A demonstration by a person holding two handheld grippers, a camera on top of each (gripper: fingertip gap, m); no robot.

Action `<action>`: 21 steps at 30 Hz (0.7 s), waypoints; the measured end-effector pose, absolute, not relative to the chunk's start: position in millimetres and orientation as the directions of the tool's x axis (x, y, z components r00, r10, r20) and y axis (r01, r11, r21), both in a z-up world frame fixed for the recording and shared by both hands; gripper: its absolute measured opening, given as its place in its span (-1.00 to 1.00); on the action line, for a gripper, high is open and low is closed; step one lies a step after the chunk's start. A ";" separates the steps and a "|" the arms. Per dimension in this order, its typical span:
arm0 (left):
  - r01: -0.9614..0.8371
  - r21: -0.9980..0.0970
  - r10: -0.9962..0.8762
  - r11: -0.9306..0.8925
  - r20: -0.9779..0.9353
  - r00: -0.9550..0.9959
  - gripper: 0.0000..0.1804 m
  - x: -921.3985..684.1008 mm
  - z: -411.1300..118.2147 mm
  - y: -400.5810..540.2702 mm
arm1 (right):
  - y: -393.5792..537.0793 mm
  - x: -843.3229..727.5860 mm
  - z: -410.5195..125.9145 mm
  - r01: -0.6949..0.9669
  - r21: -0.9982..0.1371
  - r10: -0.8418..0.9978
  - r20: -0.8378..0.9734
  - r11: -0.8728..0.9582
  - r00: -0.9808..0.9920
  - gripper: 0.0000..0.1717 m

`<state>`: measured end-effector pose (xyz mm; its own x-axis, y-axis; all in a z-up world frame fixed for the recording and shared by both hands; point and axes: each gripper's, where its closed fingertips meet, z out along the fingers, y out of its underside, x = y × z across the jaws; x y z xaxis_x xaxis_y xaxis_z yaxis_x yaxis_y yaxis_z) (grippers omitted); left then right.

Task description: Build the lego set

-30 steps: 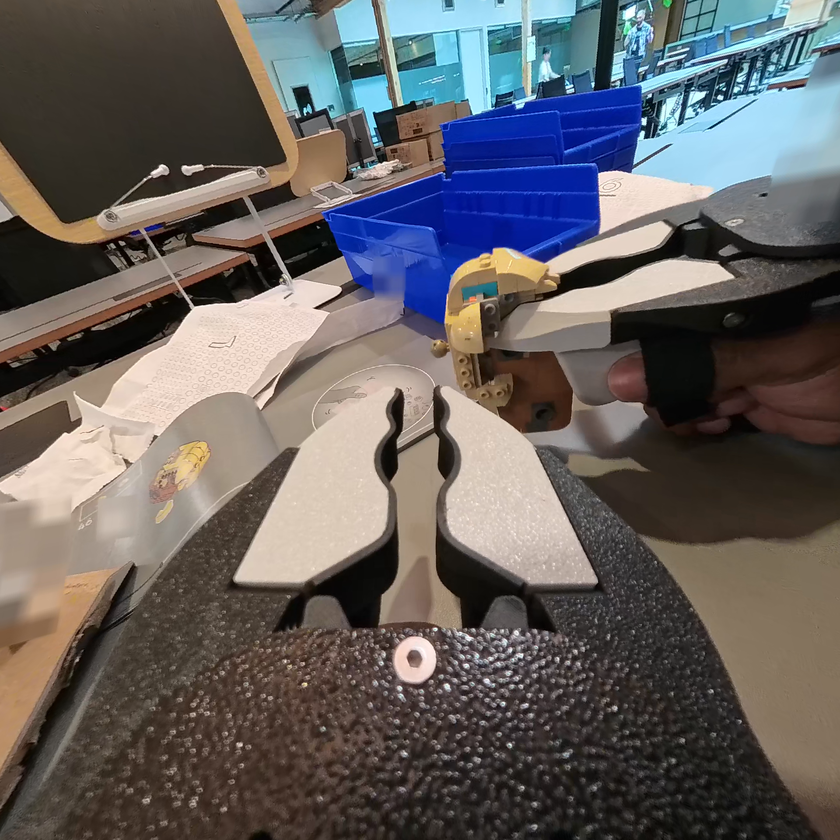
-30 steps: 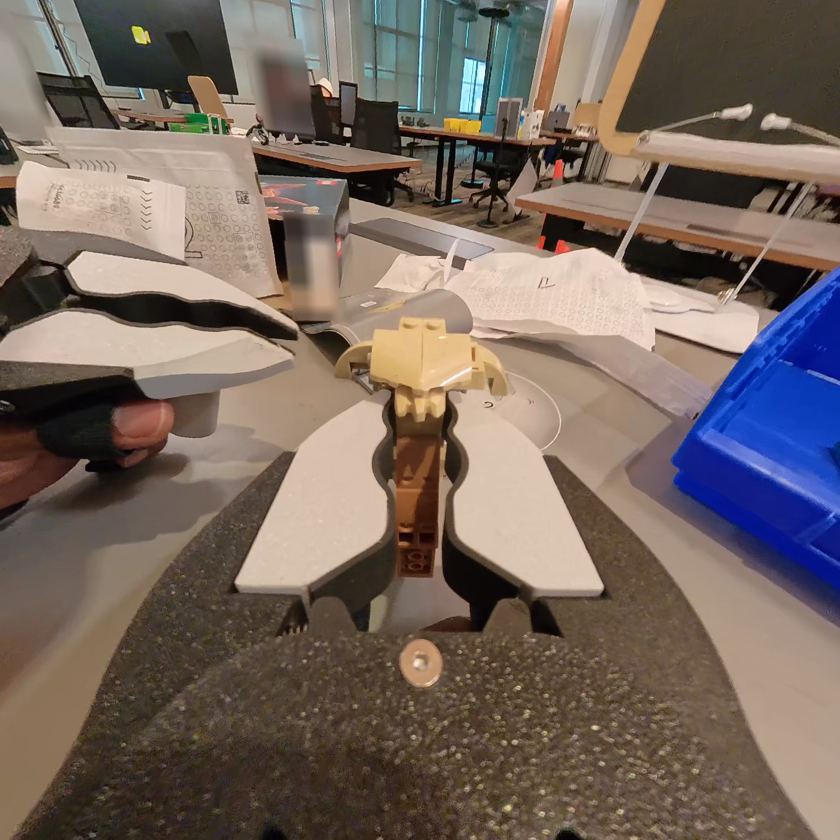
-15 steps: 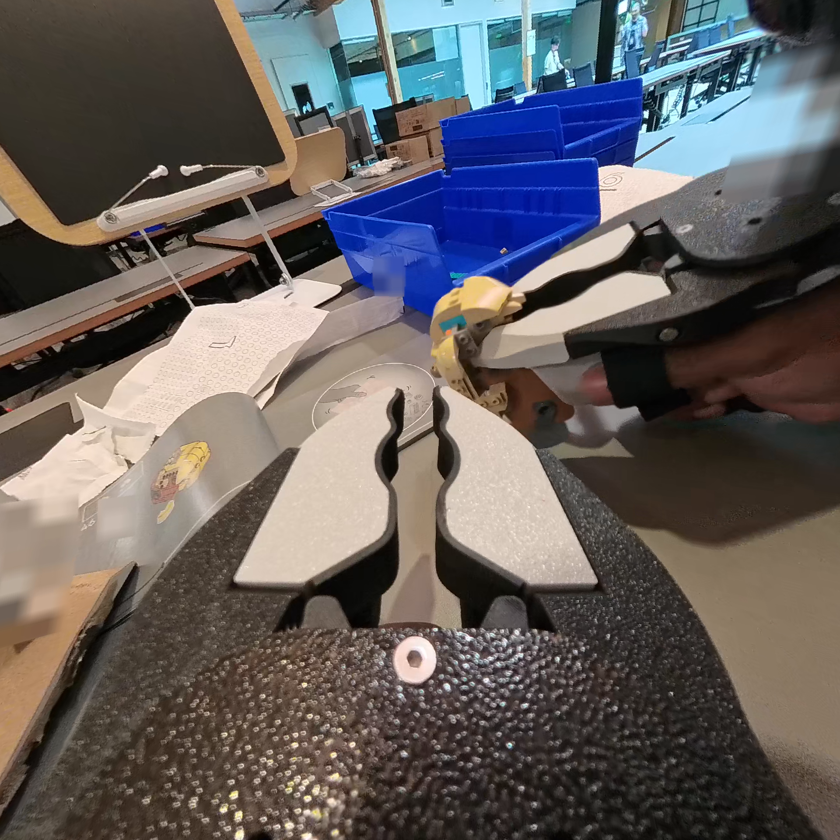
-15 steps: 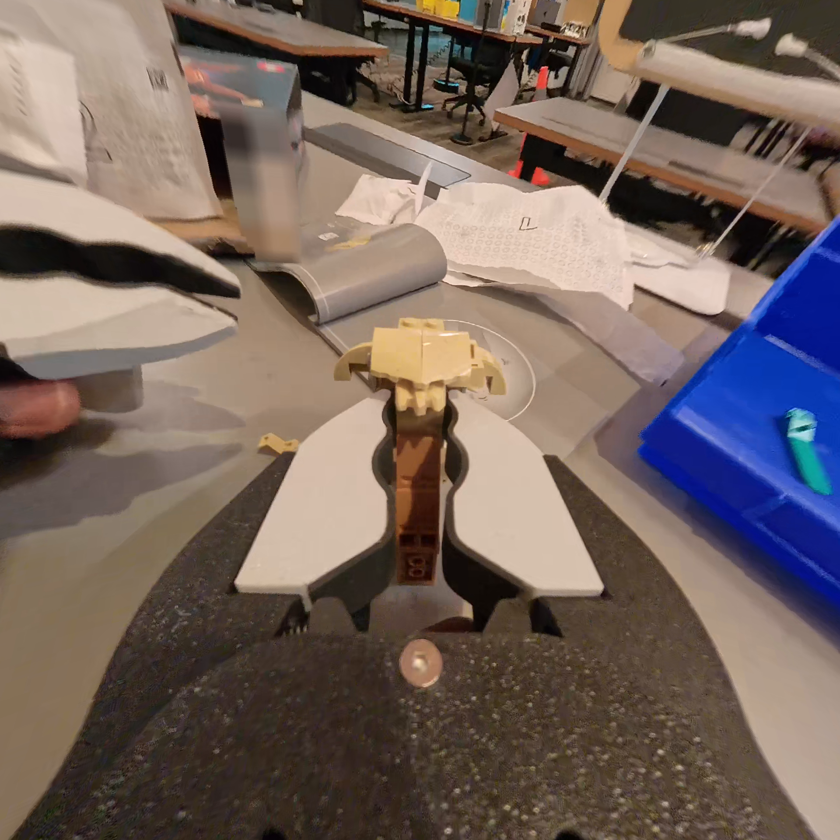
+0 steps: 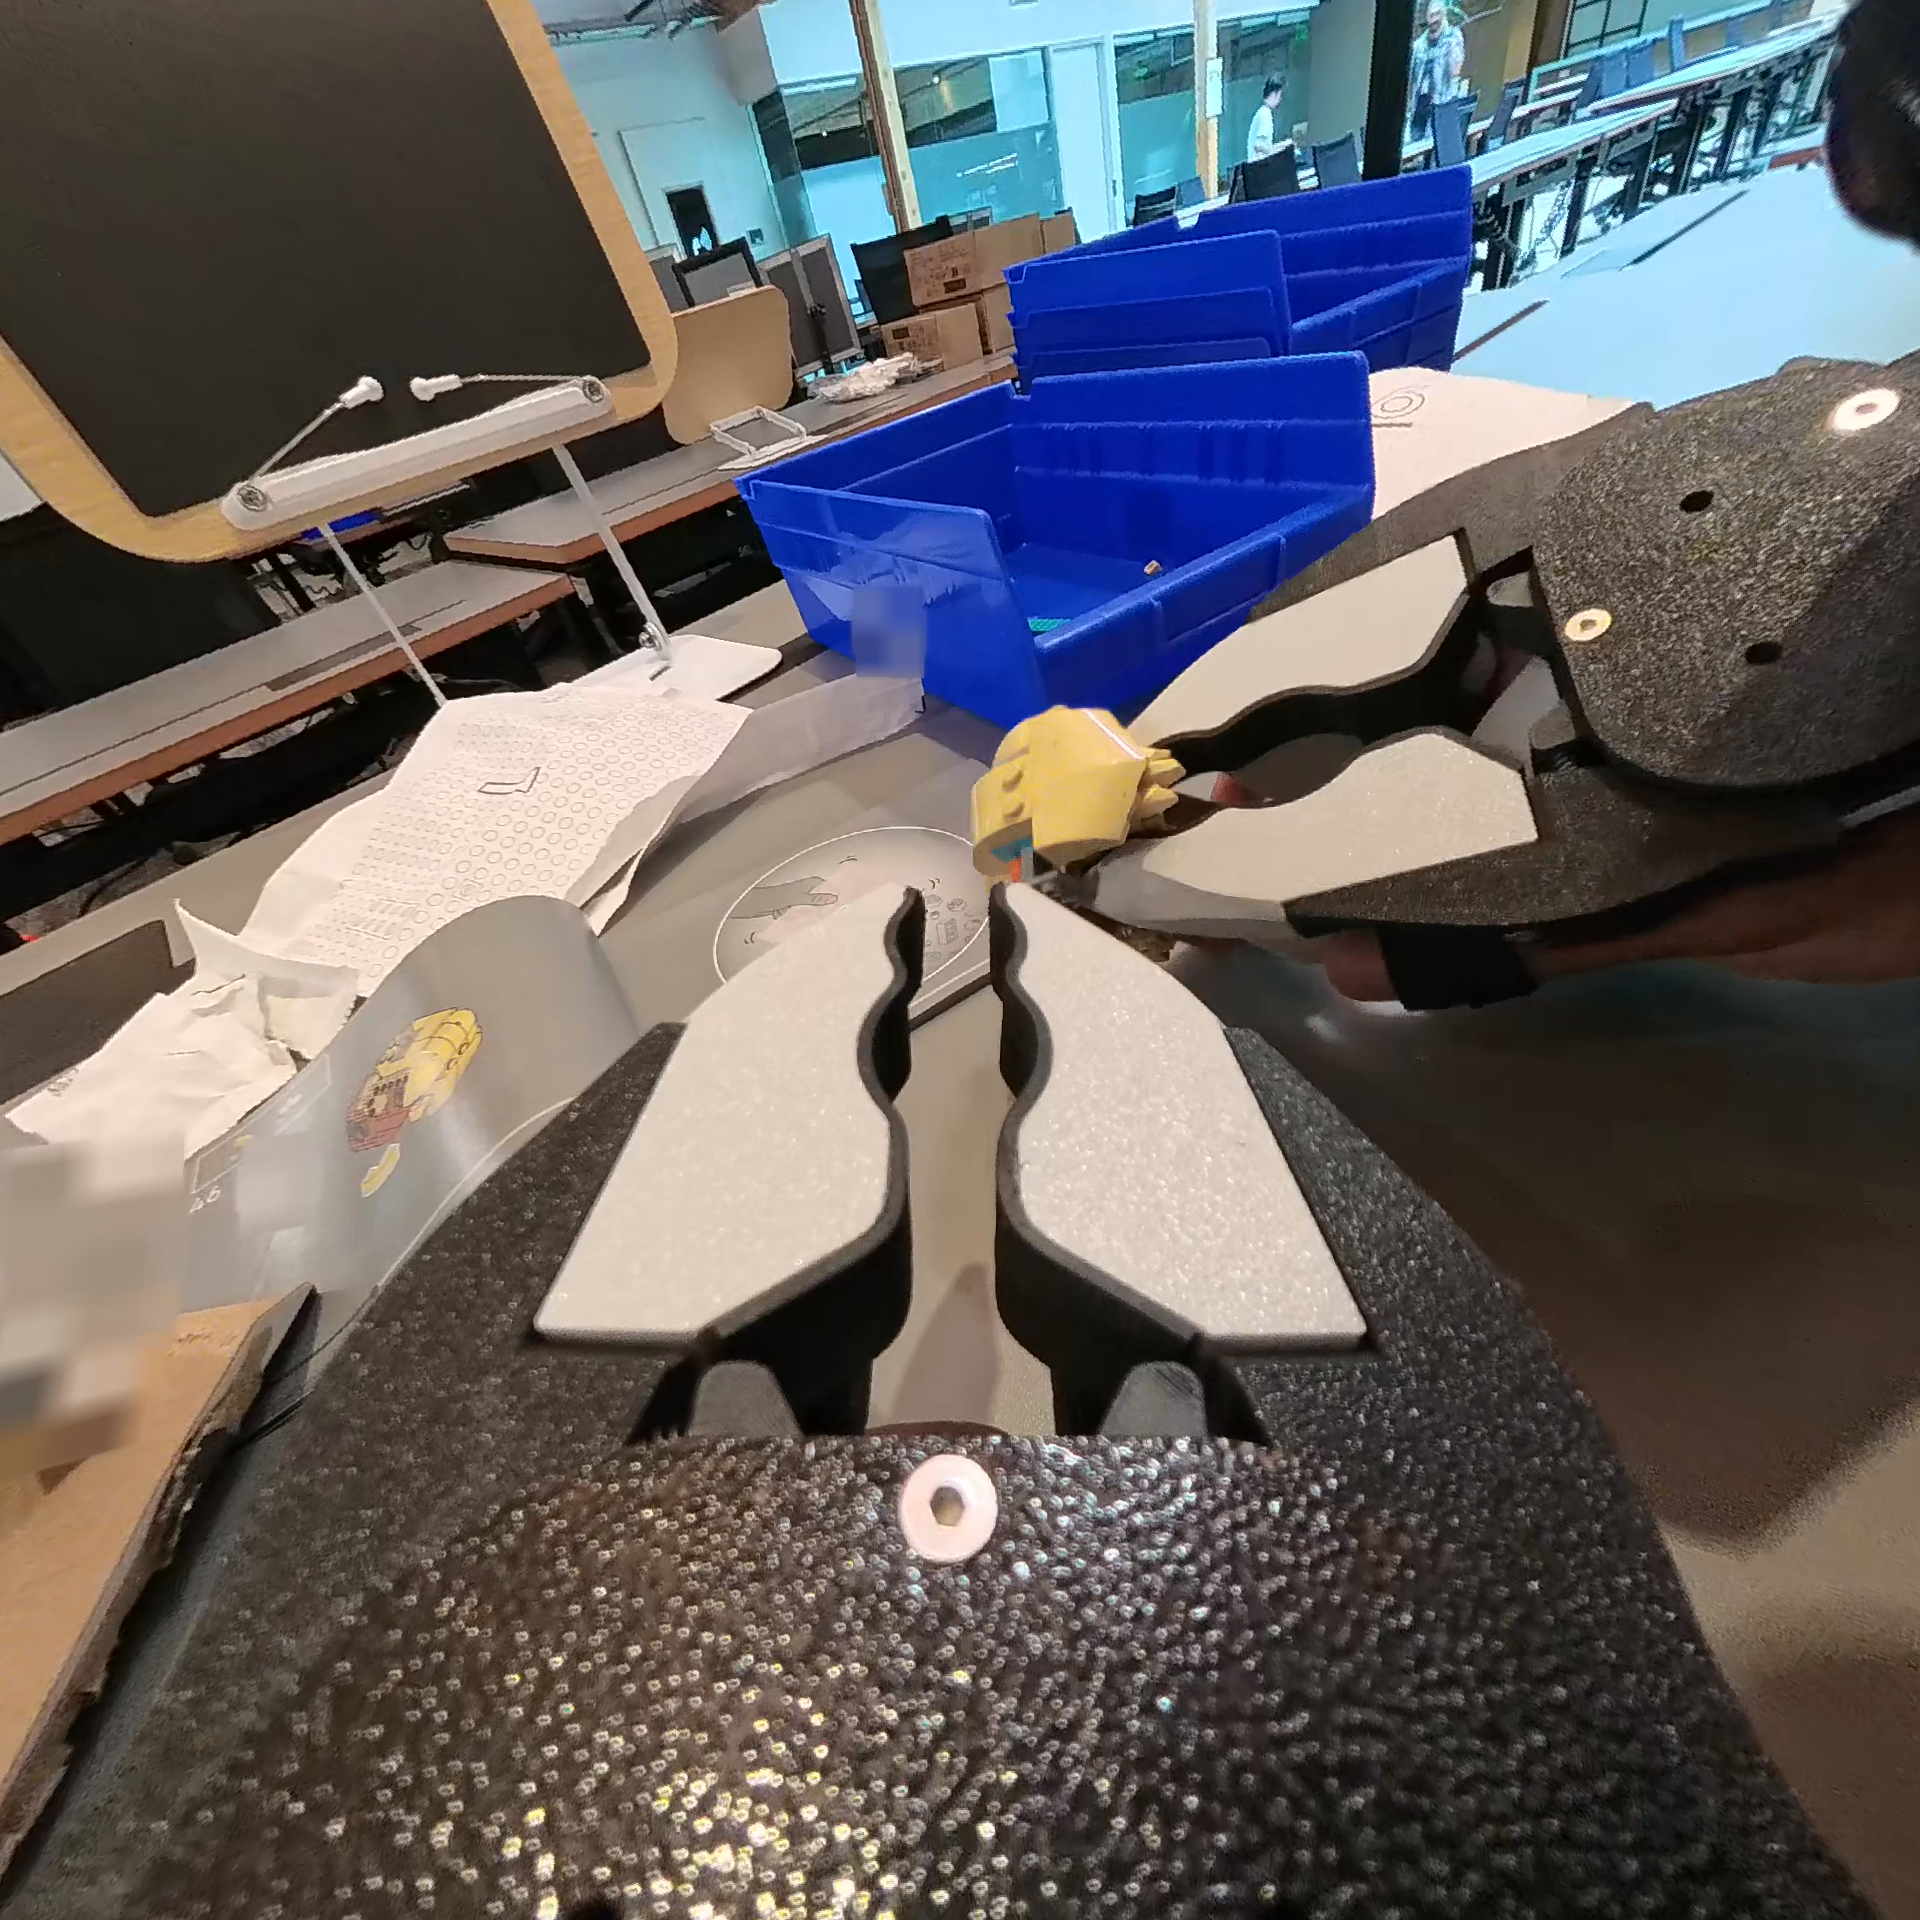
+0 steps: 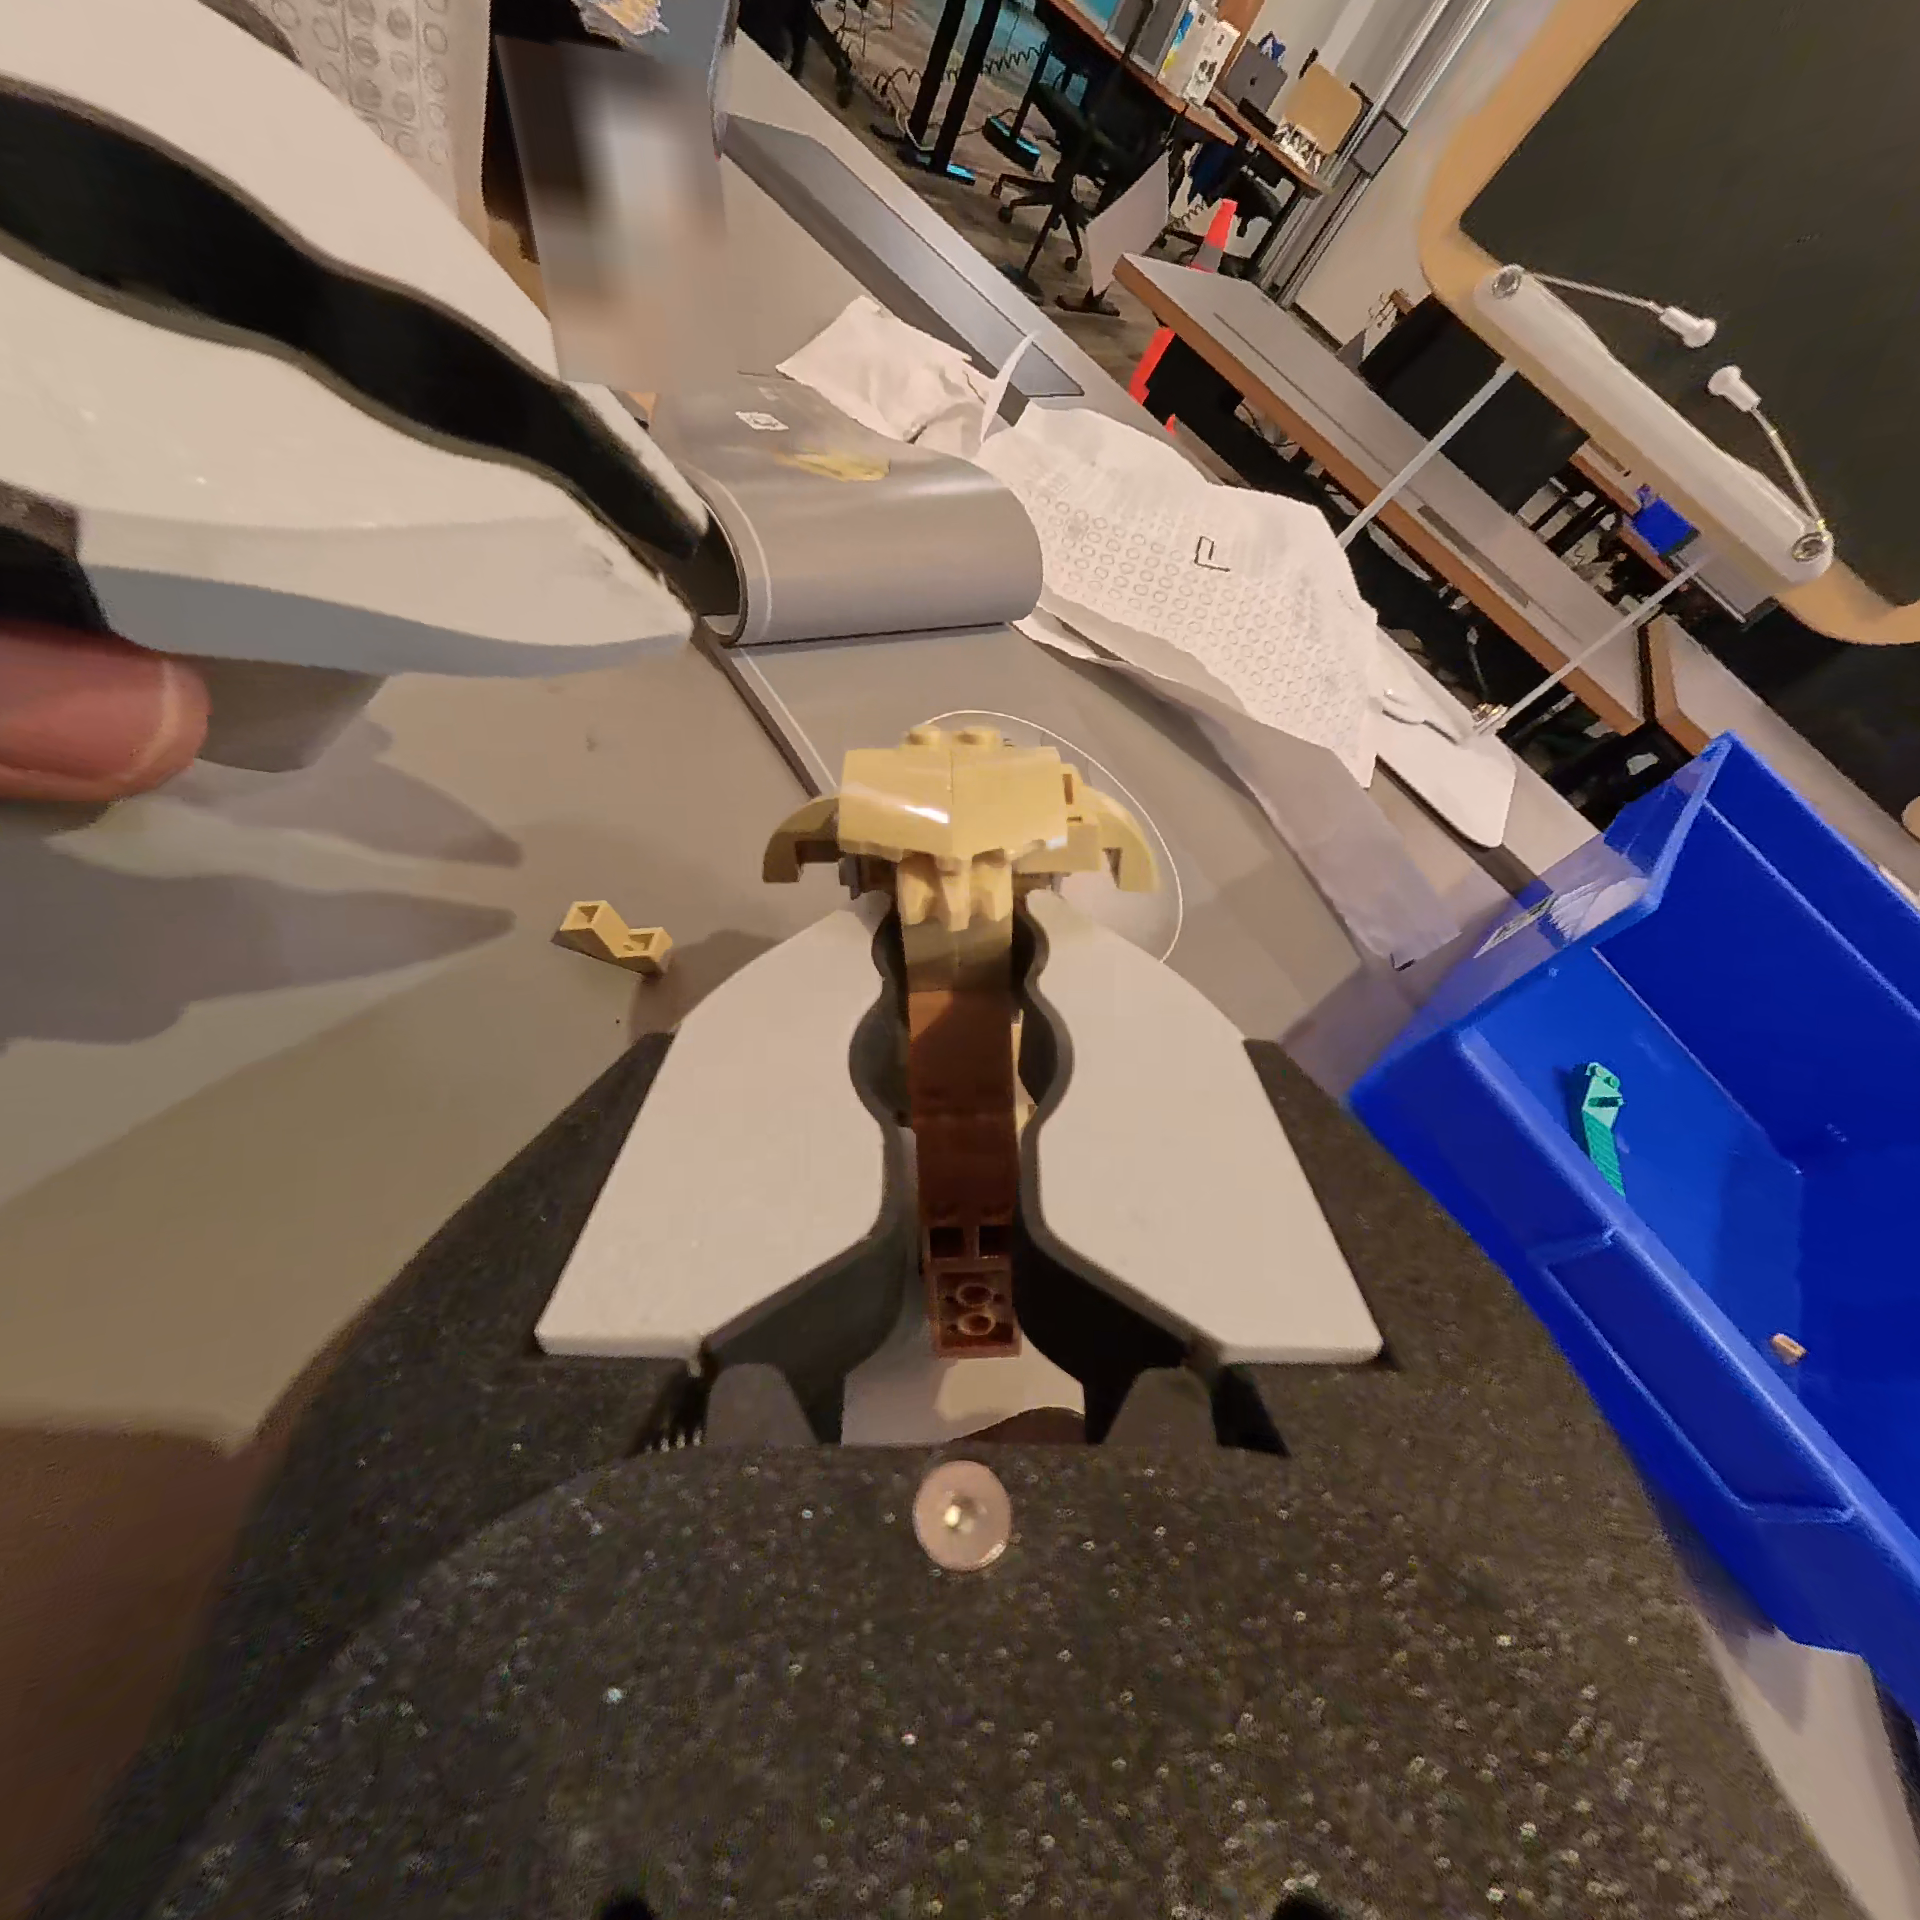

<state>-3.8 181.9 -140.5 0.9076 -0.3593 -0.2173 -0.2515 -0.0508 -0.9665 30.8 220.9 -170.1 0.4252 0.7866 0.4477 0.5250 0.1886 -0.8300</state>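
My right gripper [image 6: 956,935] is shut on a tan and brown brick model [image 6: 961,800], with the brown stem between the pads and the tan head sticking out past the fingertips. In the left wrist view the right gripper [image 5: 1127,810] comes in from the right and holds the model [image 5: 1060,790] just above and right of my left gripper [image 5: 956,904]. The left gripper's fingers stand a little apart with nothing between them. It also shows at the upper left of the right wrist view [image 6: 691,566], bare. A small loose tan brick [image 6: 613,935] lies on the grey table left of the model.
A blue bin [image 6: 1662,1195] stands to the right with a teal piece [image 6: 1600,1122] in it; it also shows in the left wrist view [image 5: 1039,561]. A curled booklet [image 5: 436,1049], white paper bags [image 5: 520,810], a round disc [image 5: 831,914] and cardboard [image 5: 62,1507] lie on the table.
The right gripper has come down and closer to the left gripper with the model still in its grasp. The small tan brick has come into view. The left gripper has stayed put.
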 end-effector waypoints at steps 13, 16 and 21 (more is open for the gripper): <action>-0.255 -0.965 -0.360 -0.054 -0.219 0.907 -0.88 -3.5 -141.1 182.2 | 222.5 31.0 -175.6 0.534 -0.829 0.801 0.428 0.164 0.419 -0.79; -0.256 -0.965 -0.360 -0.053 -0.220 0.907 -0.88 -3.4 -141.0 182.1 | 223.5 31.5 -176.7 0.537 -0.830 0.805 0.420 0.153 0.419 -0.79; -0.265 -0.963 -0.360 -0.056 -0.229 0.905 -0.88 -2.6 -142.1 182.3 | 229.0 35.1 -182.0 0.565 -0.815 0.811 0.415 0.130 0.412 -0.79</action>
